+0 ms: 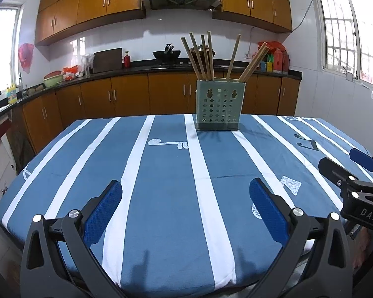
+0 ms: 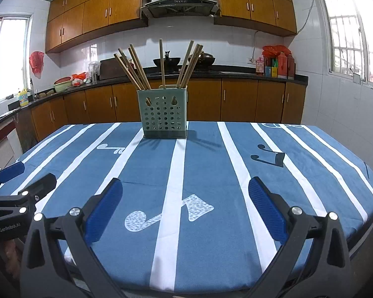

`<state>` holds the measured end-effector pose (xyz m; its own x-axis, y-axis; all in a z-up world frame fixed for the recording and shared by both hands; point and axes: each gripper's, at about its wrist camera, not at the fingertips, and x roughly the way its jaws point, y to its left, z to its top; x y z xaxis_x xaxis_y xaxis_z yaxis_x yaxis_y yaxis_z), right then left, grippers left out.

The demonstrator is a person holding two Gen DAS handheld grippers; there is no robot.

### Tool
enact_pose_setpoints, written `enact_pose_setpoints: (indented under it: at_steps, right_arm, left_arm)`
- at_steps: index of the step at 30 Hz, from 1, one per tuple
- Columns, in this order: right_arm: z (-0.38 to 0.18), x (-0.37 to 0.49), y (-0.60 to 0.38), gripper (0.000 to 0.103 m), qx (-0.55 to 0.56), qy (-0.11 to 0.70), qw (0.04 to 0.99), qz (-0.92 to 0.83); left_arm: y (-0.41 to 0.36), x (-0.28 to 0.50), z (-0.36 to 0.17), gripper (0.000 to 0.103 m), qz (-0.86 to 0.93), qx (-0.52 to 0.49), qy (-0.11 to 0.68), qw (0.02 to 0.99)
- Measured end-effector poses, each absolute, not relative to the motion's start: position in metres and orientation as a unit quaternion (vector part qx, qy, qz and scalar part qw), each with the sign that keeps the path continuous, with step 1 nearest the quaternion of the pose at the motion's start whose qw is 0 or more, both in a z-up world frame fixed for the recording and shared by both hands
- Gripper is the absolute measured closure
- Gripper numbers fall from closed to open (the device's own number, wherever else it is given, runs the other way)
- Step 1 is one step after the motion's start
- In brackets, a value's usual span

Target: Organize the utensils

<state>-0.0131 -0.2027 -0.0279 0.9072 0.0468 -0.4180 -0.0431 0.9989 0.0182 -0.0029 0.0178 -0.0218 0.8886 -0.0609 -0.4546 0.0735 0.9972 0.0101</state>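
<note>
Left black gripper with blue pads (image 1: 185, 206): wide apart, holding nothing | right black gripper with blue pads (image 2: 185, 206): wide apart, holding nothing | wooden chopsticks (image 2: 136, 67) upright in green perforated plastic holder (image 2: 163, 114)

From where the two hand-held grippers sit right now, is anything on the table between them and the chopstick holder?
Nothing visible. Only bare striped tablecloth lies between the open left hand-held gripper, the open right hand-held gripper and the green holder with its chopsticks.

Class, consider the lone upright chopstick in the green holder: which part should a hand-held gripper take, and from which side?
Grip the lone chopstick on its bare upper shaft, coming from above on the near side. It stands nearly upright, apart from the leaning bunches, and the green holder hides its lower end.
</note>
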Motion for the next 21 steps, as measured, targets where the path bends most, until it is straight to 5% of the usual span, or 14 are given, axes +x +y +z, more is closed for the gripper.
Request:
enact_pose_setpoints:
  at_steps: [21]
  right_arm:
    - [-0.0279, -0.0131, -0.2026, 0.004, 0.004, 0.214, 0.977, 0.023]
  left_arm:
    - [0.0168, -0.0031, -0.0219, 0.002, -0.034, 0.014, 0.233, 0.972]
